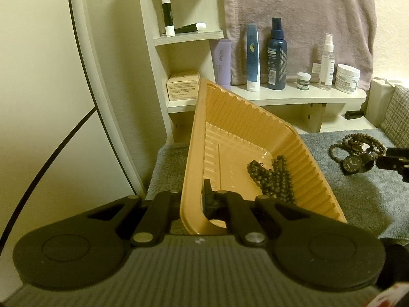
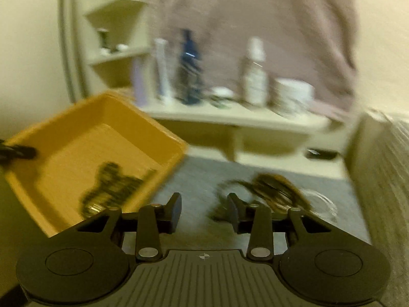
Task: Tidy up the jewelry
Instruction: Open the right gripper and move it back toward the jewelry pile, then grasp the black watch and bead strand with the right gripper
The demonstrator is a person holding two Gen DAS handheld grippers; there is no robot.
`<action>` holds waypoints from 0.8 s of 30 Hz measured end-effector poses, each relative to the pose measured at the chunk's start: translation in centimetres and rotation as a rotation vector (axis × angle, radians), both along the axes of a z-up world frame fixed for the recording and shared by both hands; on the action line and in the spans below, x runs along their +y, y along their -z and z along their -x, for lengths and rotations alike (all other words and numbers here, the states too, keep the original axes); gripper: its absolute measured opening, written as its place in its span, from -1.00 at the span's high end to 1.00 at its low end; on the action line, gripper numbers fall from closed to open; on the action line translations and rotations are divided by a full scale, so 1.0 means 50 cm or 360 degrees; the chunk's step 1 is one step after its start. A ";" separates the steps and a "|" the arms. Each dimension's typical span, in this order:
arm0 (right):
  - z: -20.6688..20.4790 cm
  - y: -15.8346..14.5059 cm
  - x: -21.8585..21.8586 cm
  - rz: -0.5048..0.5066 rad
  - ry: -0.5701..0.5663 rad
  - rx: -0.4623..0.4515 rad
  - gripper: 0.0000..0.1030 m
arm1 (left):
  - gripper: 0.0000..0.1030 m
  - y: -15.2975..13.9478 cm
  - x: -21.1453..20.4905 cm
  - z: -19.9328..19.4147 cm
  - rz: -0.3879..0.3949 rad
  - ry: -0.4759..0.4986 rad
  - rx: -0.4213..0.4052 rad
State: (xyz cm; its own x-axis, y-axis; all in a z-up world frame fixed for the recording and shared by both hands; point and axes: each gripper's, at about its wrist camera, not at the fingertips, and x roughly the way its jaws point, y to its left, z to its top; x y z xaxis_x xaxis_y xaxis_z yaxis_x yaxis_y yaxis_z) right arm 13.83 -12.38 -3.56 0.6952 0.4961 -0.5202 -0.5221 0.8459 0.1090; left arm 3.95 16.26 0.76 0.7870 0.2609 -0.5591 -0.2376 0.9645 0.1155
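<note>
My left gripper [image 1: 194, 199] is shut on the near rim of a ribbed orange plastic tray [image 1: 230, 117] and holds it tilted up. A dark beaded necklace [image 1: 273, 176] lies bunched in the tray's low corner. More dark bead strands [image 1: 358, 143] and a black wristwatch [image 1: 354, 165] lie on the grey towel [image 1: 358, 199] to the right. My right gripper [image 2: 204, 209] is open and empty over the towel, just in front of the blurred bead pile [image 2: 276, 192]. The tray [image 2: 76, 133] and its beads [image 2: 110, 186] show at left in the right wrist view.
A cream shelf unit [image 1: 294, 97] behind the towel carries tubes, spray bottles and jars. A pink-grey towel [image 1: 294, 12] hangs above it. A small black object [image 1: 354, 114] lies under the shelf. A checked cushion [image 1: 398, 112] is at far right.
</note>
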 end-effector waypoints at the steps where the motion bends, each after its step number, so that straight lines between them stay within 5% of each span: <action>1: -0.005 0.007 -0.012 0.0013 0.0031 0.0009 0.22 | 0.91 -0.001 0.001 -0.002 -0.0001 0.0000 0.0002; 8: -0.044 0.043 -0.053 0.0129 0.0086 0.0031 0.20 | 0.91 -0.002 -0.001 -0.002 -0.0008 0.0001 0.0004; 24: -0.121 0.109 0.010 0.0682 -0.0301 -0.0138 0.21 | 0.91 -0.003 -0.001 -0.001 -0.0006 0.0001 0.0007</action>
